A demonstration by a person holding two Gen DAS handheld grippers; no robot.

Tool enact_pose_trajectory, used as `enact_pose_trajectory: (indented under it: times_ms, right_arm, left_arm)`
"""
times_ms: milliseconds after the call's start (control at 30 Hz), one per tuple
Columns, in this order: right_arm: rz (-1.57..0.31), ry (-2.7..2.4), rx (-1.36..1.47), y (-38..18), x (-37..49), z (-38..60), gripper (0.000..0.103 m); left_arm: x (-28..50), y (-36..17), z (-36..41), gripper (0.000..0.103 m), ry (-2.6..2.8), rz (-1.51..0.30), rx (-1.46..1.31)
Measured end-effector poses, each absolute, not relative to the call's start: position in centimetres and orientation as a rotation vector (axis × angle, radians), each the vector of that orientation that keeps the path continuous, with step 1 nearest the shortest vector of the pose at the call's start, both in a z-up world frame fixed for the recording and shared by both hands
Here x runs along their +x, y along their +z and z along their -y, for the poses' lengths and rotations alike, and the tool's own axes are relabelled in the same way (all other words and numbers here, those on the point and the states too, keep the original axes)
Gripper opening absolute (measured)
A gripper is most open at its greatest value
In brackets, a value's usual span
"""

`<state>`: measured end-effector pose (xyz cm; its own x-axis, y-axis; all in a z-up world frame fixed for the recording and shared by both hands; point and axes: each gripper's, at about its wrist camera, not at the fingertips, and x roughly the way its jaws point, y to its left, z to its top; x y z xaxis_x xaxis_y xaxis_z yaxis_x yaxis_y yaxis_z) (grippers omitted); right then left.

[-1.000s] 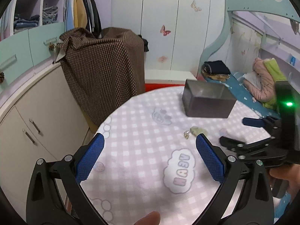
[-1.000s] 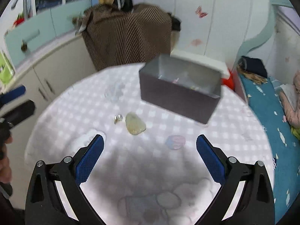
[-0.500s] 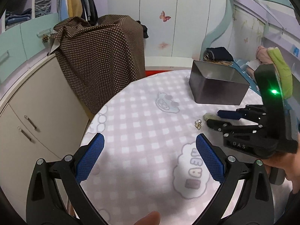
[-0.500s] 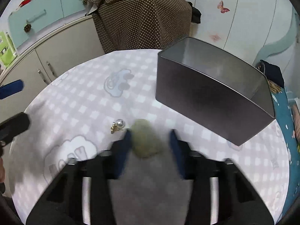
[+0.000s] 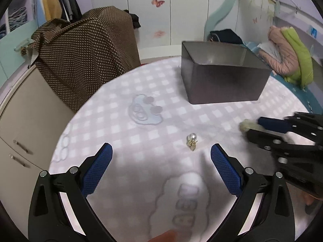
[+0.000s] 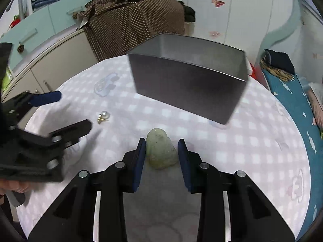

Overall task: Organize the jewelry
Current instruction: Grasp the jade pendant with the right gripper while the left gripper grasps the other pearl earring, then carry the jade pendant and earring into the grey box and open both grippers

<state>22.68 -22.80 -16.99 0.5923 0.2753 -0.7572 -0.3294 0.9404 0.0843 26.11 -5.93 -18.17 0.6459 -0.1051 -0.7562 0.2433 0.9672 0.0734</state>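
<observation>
Right hand-held gripper [image 6: 161,147] closed on jade pendant [image 6: 160,151]

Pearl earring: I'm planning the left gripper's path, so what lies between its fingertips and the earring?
Only bare checked tablecloth lies between the left gripper and the pearl earring; the left wrist view shows this.
</observation>
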Motion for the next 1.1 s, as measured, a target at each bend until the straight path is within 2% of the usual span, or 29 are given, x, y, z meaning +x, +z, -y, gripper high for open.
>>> enact_pose_trajectory:
  times_ms: [67,100,167,333,367,400,433,467,500,833,1100]
  right_arm:
    - [-0.865,0.343,-0.055,-16.9,22.3,23.7,0.03]
    - [-0.863,0.341,-0.053,-16.8,22.2,23.9,0.03]
    - [-0.861,0.339,-0.047,-16.7,22.0,24.3,0.03]
    - [-0.855,0.343,-0.037,-16.5,21.6,24.7,0.03]
    - [-0.855,0.344,-0.035,-16.5,21.6,24.7,0.03]
    - [-0.854,0.344,-0.034,-16.4,21.6,24.7,0.03]
    - [-0.852,0.343,-0.034,-16.3,21.5,24.6,0.03]
    - [-0.849,0.343,-0.032,-16.2,21.5,24.7,0.03]
    - [-0.847,0.344,-0.031,-16.1,21.5,24.6,0.03]
    - [-0.809,0.348,-0.034,-13.8,20.6,24.6,0.03]
    - [-0.737,0.352,-0.049,-9.7,19.9,24.6,0.03]
  left_arm:
    - [27.0,-18.6,6.2,0.097,-0.191,-0.858,0.172]
    - [27.3,-18.9,6.2,0.091,-0.188,-0.867,0.168]
    - [28.0,-19.3,6.2,0.073,-0.207,-0.902,0.141]
    - [28.2,-19.2,6.1,0.057,-0.223,-0.903,0.108]
    - [28.1,-19.2,6.2,0.046,-0.236,-0.899,0.11]
    - [27.9,-19.1,6.3,0.031,-0.248,-0.897,0.111]
    - [27.7,-19.0,6.4,0.025,-0.265,-0.898,0.107]
    - [27.5,-18.9,6.4,0.014,-0.283,-0.902,0.096]
    - [27.3,-18.9,6.3,0.01,-0.297,-0.905,0.087]
    - [23.8,-17.3,4.3,0.01,-0.329,-0.85,0.043]
    - [22.7,-12.1,3.2,0.01,-0.335,-0.75,0.045]
